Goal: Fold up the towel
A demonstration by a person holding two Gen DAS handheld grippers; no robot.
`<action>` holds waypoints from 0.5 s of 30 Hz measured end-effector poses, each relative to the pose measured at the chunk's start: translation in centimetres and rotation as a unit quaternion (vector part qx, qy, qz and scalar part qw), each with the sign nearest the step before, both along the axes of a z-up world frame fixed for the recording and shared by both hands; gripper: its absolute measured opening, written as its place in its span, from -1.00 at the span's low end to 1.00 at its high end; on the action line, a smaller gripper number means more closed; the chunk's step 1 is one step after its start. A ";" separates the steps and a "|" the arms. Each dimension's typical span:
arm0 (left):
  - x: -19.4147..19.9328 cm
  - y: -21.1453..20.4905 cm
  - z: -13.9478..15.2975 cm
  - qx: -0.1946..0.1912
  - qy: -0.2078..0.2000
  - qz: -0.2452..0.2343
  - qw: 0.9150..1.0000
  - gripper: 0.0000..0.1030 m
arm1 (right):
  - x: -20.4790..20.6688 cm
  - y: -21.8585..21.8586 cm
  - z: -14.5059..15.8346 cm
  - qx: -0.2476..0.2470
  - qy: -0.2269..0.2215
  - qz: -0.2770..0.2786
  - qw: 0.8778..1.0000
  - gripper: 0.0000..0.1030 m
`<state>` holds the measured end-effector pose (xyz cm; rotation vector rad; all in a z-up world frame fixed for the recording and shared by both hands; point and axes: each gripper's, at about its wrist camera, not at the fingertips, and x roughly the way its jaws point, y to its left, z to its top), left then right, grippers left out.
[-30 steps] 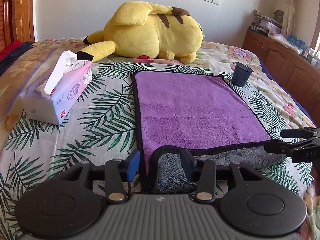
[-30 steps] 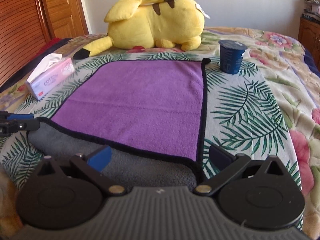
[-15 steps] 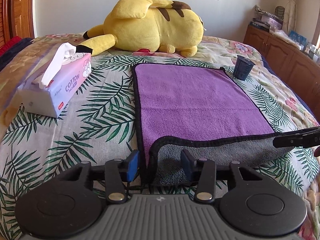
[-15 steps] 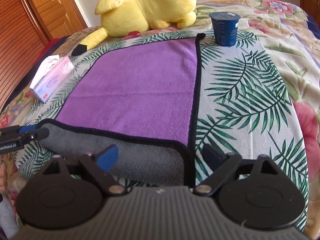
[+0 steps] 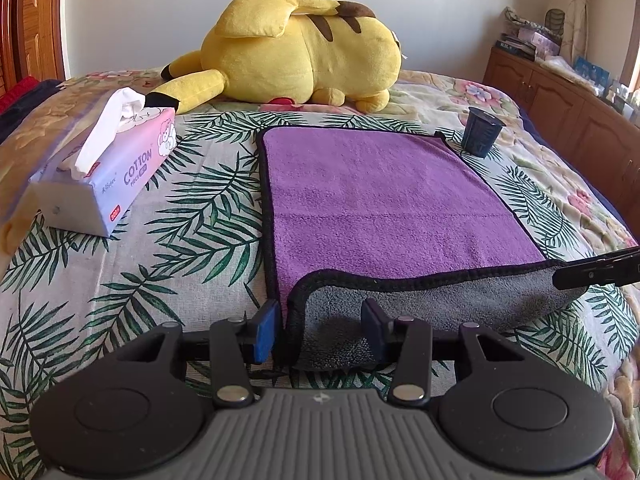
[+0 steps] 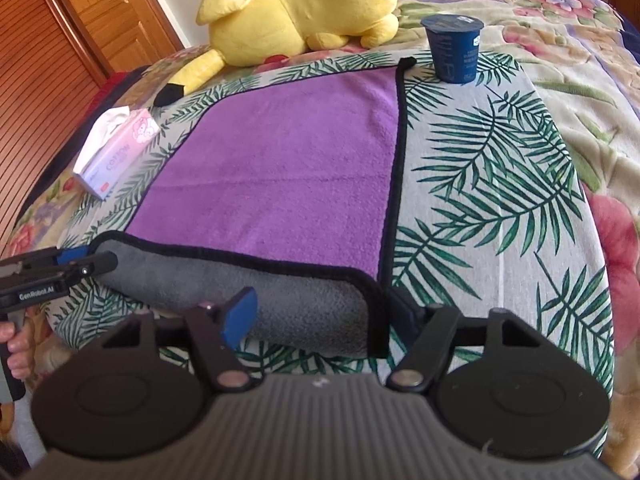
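Observation:
A purple towel (image 5: 384, 196) with black trim and a grey underside lies flat on the bed; it also shows in the right wrist view (image 6: 288, 160). Its near edge is turned over in a grey roll (image 5: 432, 300) across the front. My left gripper (image 5: 320, 330) is open, its jaws straddling the near left corner of the grey fold. My right gripper (image 6: 324, 312) is open around the near right corner (image 6: 340, 316). Each gripper's tip shows at the edge of the other's view.
A yellow plush toy (image 5: 296, 52) lies at the far end of the bed. A tissue box (image 5: 108, 172) sits left of the towel. A dark blue cup (image 6: 454, 48) stands by the towel's far right corner. Wooden cabinets (image 5: 560, 104) stand at right.
Both grippers have risen a little and tilted down over the towel's near edge. The grey fold looks slightly more rolled forward. Both jaws stay open.

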<state>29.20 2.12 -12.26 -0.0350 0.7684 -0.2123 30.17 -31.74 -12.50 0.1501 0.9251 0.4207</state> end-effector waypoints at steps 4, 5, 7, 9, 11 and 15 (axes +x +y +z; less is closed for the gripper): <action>0.0 0.0 0.0 -0.001 0.000 0.000 1.000 -0.56 | 0.1 0.0 -0.1 -0.001 0.003 0.001 1.000 0.13; 0.0 0.0 0.0 0.000 0.000 0.001 1.000 -0.56 | 0.1 0.0 -0.2 -0.004 0.004 0.001 1.000 0.04; 0.0 0.0 0.0 0.000 -0.001 0.002 1.000 -0.61 | 0.1 -0.1 -0.4 -0.008 0.005 0.000 1.000 -0.05; 0.1 -0.1 0.0 -0.001 0.000 0.000 1.000 -0.68 | 0.1 -0.3 -0.3 -0.008 0.004 -0.004 1.000 -0.16; 0.1 -0.1 0.0 0.000 -0.001 0.000 1.000 -0.81 | 0.1 -0.4 -0.3 -0.011 0.002 -0.007 1.000 -0.39; 0.2 -0.1 0.0 0.008 -0.003 0.012 1.000 -0.99 | 0.1 -0.5 -0.5 -0.023 -0.001 -0.008 1.000 -0.58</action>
